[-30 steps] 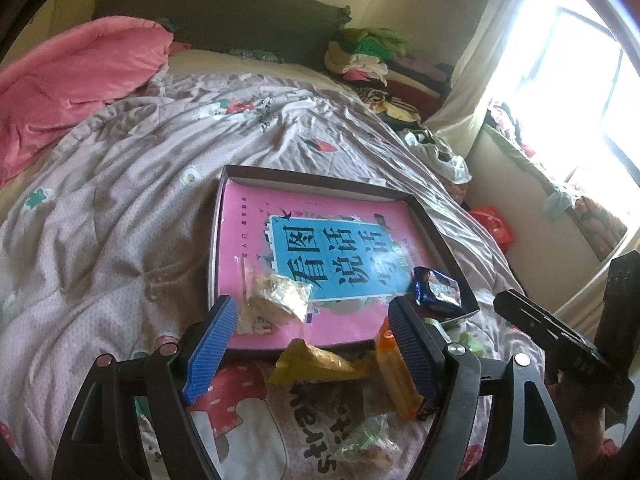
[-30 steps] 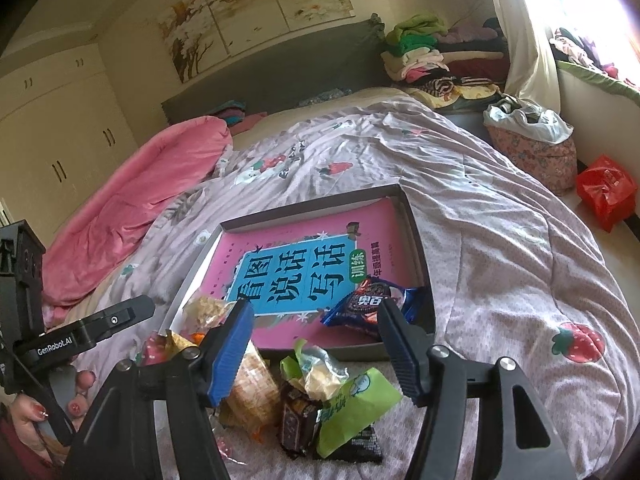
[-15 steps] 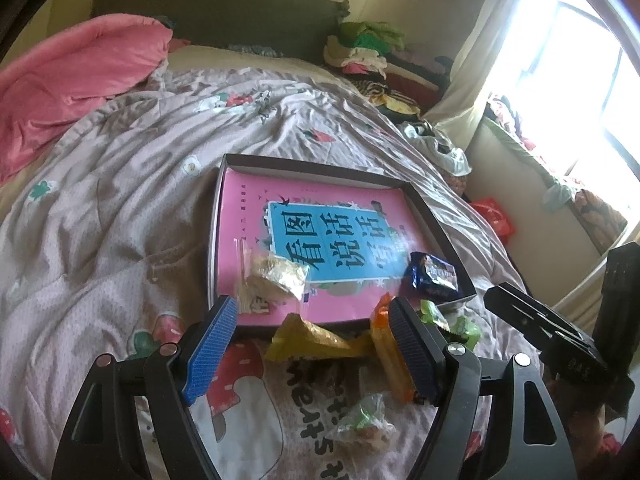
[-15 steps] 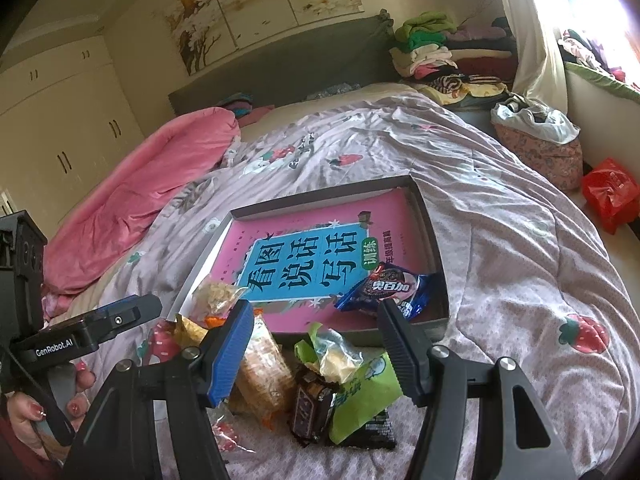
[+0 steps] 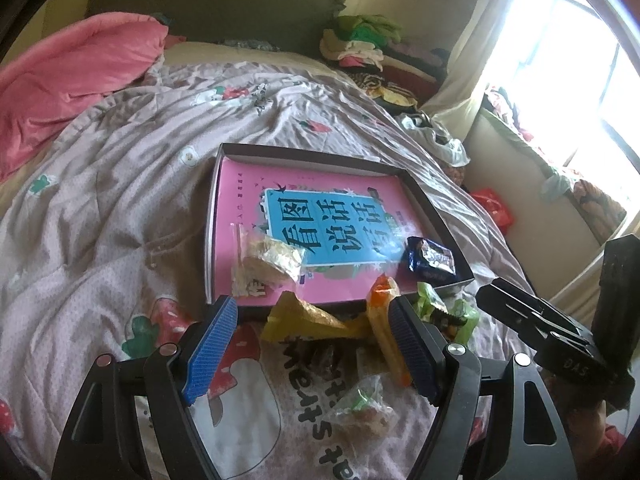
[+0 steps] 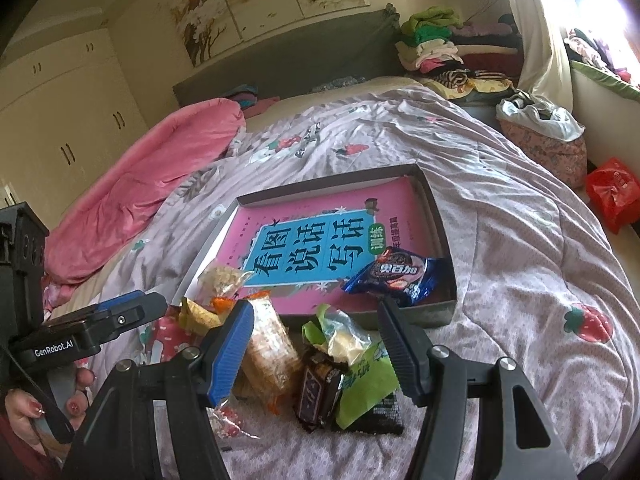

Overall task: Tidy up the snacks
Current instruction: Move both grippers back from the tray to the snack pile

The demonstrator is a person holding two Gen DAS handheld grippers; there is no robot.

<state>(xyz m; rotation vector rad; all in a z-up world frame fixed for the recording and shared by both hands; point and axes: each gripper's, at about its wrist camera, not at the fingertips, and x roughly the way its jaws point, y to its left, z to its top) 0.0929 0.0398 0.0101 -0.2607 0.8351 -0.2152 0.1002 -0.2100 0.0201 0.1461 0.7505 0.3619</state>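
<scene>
**Both claws apart over the snack pile**

Your left gripper [image 5: 310, 344] has its jaws apart with nothing clamped; it hangs above the quilt [image 5: 100, 208] just short of the tray [image 5: 320, 156]. Between its fingers lie a yellow pack [image 5: 304, 320] and, against the right finger, an orange pack [image 5: 386, 332]. A clear pack [image 5: 364, 404] sits nearer you.

Your right gripper [image 6: 316, 344] is also apart and empty. Under it the loose snacks bunch together on the quilt: a cracker pack [image 6: 268, 352] beside the left finger, a brown bar [image 6: 318, 390], a green pack [image 6: 364, 380] lying over a black pack [image 6: 380, 416].

Beyond both claws, the tray holds a pink book [image 6: 320, 240]. Two snacks lie on the book: a blue cookie pack [image 6: 400, 276] at the near right corner and a clear biscuit bag [image 5: 272, 260] at the near left. Your hand [image 6: 28, 412] on the left gripper's handle shows at the right view's lower left. A pink blanket [image 5: 72, 80] lies by the headboard.
</scene>
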